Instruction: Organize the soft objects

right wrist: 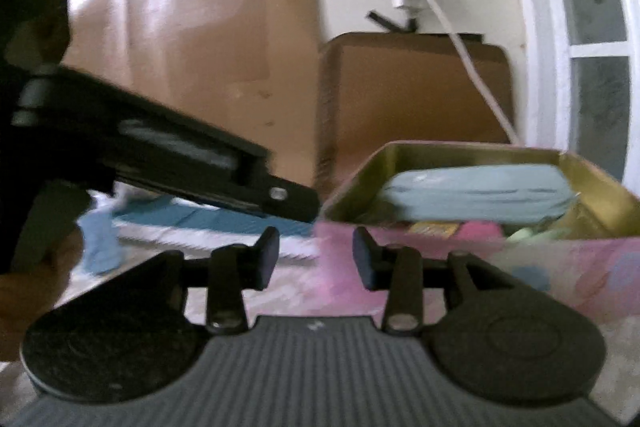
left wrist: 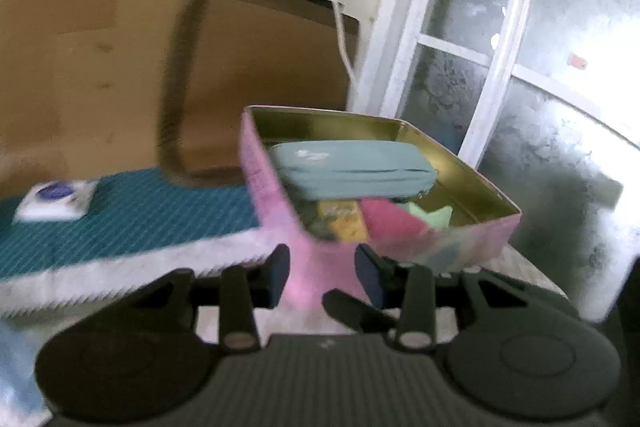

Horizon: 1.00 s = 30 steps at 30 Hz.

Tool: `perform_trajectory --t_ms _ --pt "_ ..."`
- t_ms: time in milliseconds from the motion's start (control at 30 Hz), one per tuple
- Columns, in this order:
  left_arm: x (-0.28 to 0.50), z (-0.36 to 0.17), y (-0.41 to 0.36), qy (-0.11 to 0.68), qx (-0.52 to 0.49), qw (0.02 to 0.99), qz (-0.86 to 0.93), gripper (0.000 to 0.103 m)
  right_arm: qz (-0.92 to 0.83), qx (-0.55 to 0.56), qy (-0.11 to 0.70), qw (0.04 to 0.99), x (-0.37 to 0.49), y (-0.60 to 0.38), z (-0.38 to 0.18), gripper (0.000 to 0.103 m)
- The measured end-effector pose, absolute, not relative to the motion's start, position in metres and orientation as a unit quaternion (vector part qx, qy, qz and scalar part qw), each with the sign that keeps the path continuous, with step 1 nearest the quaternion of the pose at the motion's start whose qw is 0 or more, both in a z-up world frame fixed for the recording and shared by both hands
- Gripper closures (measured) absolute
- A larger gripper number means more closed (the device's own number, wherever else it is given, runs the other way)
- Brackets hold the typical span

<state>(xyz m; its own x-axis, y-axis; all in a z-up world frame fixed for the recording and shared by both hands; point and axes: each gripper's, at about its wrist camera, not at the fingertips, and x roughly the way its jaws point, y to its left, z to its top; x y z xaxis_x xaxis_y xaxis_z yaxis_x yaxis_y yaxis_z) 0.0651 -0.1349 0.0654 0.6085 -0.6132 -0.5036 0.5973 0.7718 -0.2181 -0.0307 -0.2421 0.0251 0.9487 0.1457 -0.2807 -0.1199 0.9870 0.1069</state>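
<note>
Each gripper is built in matte black plastic. On the left gripper (left wrist: 322,273), two round black discs are set at the outer corners, joined by a grey ribbed plate with a small white mark at its middle. Two slim black link bars, each tipped by a silver-grey round pin, run forward to short fingers (left wrist: 277,273) faced with dark blue pads. The right gripper (right wrist: 315,259) is made alike: round discs, ribbed grey plate, pinned link bars and flat dark pads (right wrist: 267,255).
</note>
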Motion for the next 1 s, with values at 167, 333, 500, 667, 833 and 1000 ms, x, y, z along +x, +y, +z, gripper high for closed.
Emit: perform_trajectory --t_ms 167,333,500,667,833,1000 --pt "0.035 0.043 -0.048 0.299 -0.036 0.921 -0.246 0.062 0.170 0.031 0.212 0.962 -0.021 -0.196 0.019 0.053" --pt "0.020 0.018 0.042 0.316 -0.051 0.944 -0.084 0.056 0.253 0.006 0.251 0.934 0.003 -0.135 0.019 0.028" --pt "0.011 0.002 0.095 0.296 -0.098 0.950 -0.017 0.055 0.290 0.001 0.268 0.919 0.044 -0.076 0.024 0.017" --pt "0.011 0.003 0.099 0.290 -0.104 0.951 -0.018 0.048 0.267 -0.038 0.304 0.914 0.079 -0.034 0.012 0.020" --pt "0.012 -0.001 0.101 0.287 -0.119 0.950 -0.028 0.044 0.268 -0.022 0.317 0.910 0.074 -0.052 0.011 0.045" --pt "0.010 -0.001 0.103 0.289 -0.126 0.948 -0.042 0.034 0.303 -0.025 0.312 0.900 0.024 -0.098 0.010 0.045"
